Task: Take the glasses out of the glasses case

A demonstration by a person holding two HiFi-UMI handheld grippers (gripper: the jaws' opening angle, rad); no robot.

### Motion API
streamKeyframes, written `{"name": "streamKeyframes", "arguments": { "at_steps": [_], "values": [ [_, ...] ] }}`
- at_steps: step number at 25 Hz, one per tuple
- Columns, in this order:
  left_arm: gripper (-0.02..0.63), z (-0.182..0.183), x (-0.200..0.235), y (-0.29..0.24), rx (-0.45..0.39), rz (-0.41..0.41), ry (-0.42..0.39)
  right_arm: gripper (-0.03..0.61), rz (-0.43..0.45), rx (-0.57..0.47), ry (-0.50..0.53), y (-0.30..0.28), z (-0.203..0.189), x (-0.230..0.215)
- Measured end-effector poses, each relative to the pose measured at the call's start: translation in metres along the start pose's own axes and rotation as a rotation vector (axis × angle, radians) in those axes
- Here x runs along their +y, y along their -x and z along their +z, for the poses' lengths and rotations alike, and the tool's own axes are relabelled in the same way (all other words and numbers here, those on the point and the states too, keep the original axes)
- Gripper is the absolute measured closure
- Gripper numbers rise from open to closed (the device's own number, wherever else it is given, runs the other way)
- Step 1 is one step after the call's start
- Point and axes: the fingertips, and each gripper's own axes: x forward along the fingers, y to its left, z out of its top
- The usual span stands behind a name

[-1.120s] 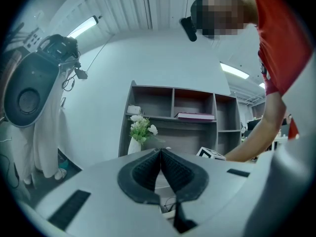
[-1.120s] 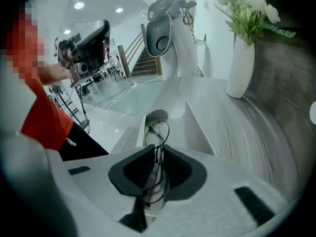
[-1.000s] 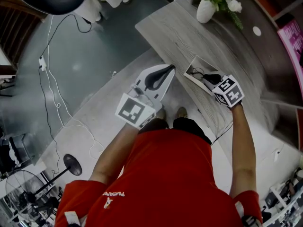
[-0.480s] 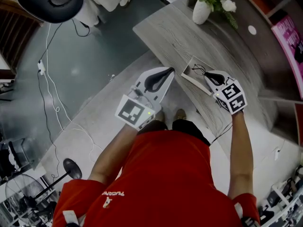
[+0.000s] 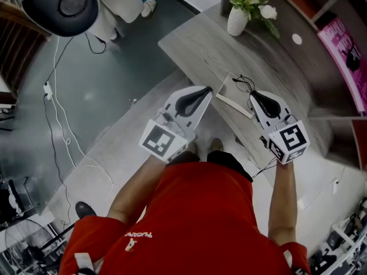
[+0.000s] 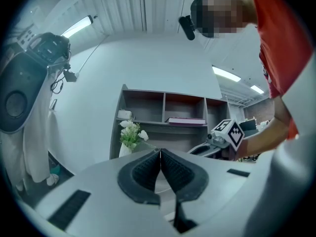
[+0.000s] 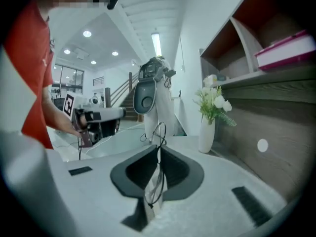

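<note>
My right gripper point(image 5: 252, 95) hovers above the grey table point(image 5: 195, 42), shut on the thin wire-framed glasses point(image 5: 243, 85). In the right gripper view the glasses point(image 7: 159, 132) stick up out of the closed pads of the right gripper point(image 7: 158, 149) and hang down behind them. The white glasses case point(image 5: 230, 98) lies open on the table's near edge, just left of and below the glasses. My left gripper point(image 5: 207, 89) is held off the table's edge to the left of the case, shut with nothing in it; its pads point(image 6: 148, 169) meet.
A white vase of flowers point(image 5: 236, 17) stands at the table's far end. A shelf unit with a pink book point(image 5: 344, 44) runs along the right. Cables point(image 5: 63, 113) trail over the floor at the left, and a black round device point(image 5: 57, 2) hangs at top left.
My right gripper has risen from the case and drawn back toward me, lifting the glasses out with it. The left gripper has stayed in place.
</note>
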Motion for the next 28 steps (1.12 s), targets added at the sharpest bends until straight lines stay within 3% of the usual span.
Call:
{"name": "streamKeyframes", "arguments": {
  "at_steps": [7, 12, 28],
  "values": [
    [0.603, 0.028, -0.006, 0.003, -0.063, -0.026, -0.019, 0.549, -0.054, -0.186, -0.073, 0.036, 0.05, 0.025],
    [0.603, 0.032, -0.013, 0.012, -0.037, -0.063, -0.016, 0.551, -0.096, -0.276, -0.136, 0.059, 0.063, 0.038],
    [0.603, 0.039, -0.032, 0.02, -0.057, -0.105, -0.017, 0.551, -0.129, -0.315, -0.14, 0.08, 0.066, 0.055]
  ]
}}
